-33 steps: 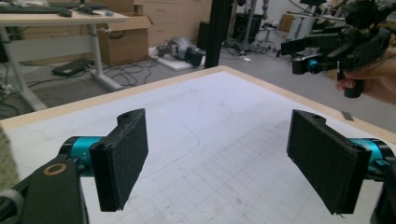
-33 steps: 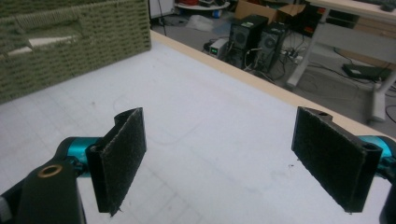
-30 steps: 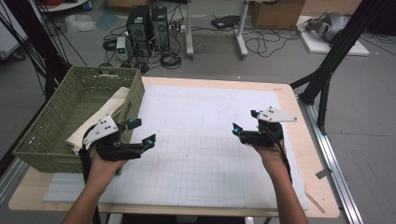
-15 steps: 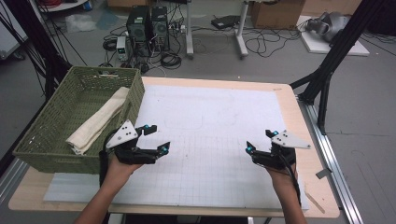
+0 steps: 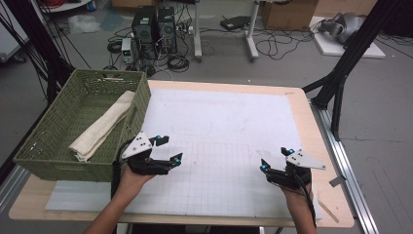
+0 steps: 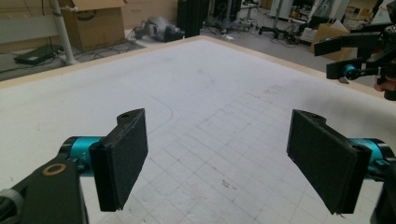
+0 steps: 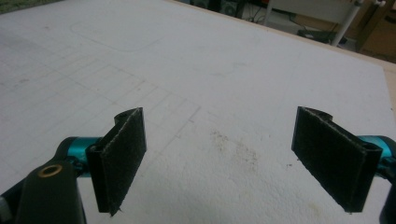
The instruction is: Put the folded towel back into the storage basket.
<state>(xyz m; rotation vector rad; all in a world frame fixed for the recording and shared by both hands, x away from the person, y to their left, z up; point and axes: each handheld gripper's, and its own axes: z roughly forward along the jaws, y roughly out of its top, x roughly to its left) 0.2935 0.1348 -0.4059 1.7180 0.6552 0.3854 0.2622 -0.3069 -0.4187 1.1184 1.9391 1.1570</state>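
A woven green wicker basket (image 5: 58,146), rectangular with slanted walls, sits at the left edge of the pale wooden table (image 5: 297,97), and inside it lies a folded cream cloth (image 5: 100,129), soft and slightly rumpled, its long axis running diagonally from the near left corner toward the far right wall. The left gripper (image 5: 165,151) hovers just beside the basket's near right corner, its jaws spread wide with nothing between them; in the left gripper view the flat rectangular pads (image 6: 123,156) look coarse and felt-like, mounted on teal metal fittings. The right gripper (image 5: 275,160), well apart near the table's right side, is likewise released and empty above the white gridded mat (image 5: 219,122), which shows faint brown smudges (image 7: 233,147).
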